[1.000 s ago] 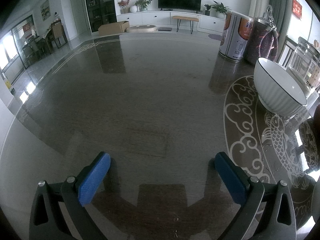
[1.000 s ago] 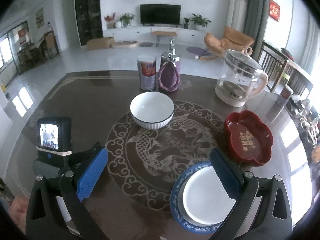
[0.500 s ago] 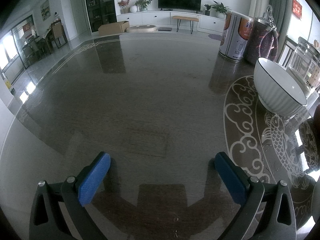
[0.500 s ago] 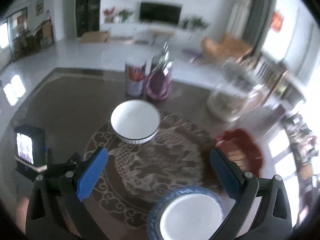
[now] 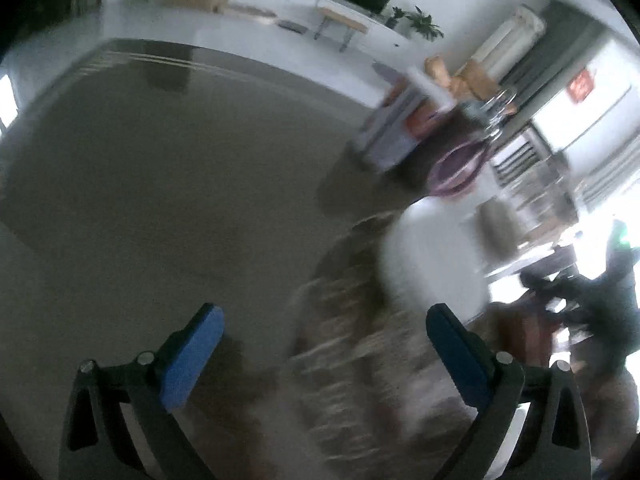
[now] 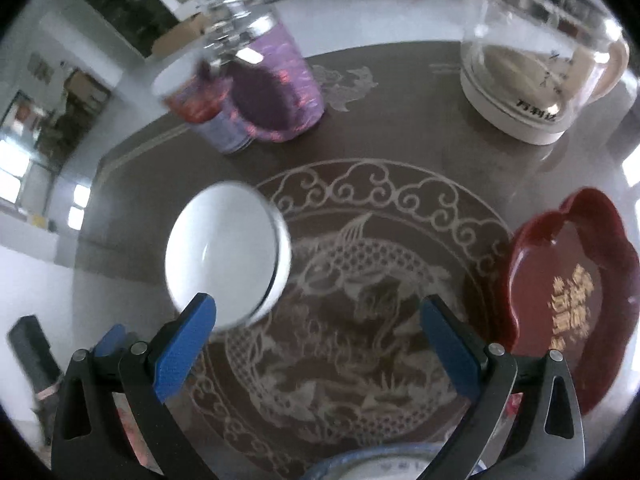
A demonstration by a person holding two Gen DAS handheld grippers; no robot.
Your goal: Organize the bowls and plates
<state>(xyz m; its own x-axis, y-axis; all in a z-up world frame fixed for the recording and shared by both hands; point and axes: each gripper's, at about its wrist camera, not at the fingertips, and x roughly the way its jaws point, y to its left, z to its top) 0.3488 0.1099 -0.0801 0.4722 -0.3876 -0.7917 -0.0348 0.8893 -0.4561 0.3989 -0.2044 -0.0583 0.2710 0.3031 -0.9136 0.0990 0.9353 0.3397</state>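
Observation:
A white bowl (image 6: 224,252) stands on the brown patterned table, just beyond my right gripper's left finger. My right gripper (image 6: 318,346) is open and empty over the fish motif. The rim of a blue plate with a white plate on it (image 6: 372,466) shows at the bottom edge. A red lobed dish (image 6: 576,292) lies at the right. In the blurred left wrist view my left gripper (image 5: 322,354) is open and empty, with the white bowl (image 5: 432,256) ahead to the right. The left gripper's blue pad (image 6: 110,338) shows behind my right one.
A glass kettle (image 6: 536,64) stands at the back right. A purple jar (image 6: 264,80) and a tin can (image 6: 208,120) stand at the back left. The table's left edge (image 6: 80,216) runs close to the bowl. The other gripper's dark body (image 5: 592,304) shows at right.
Both grippers have moved. The right one has dropped and gone forward toward the bowl. The left one has lifted and swung right toward the bowl, blurring its view. Both stay open.

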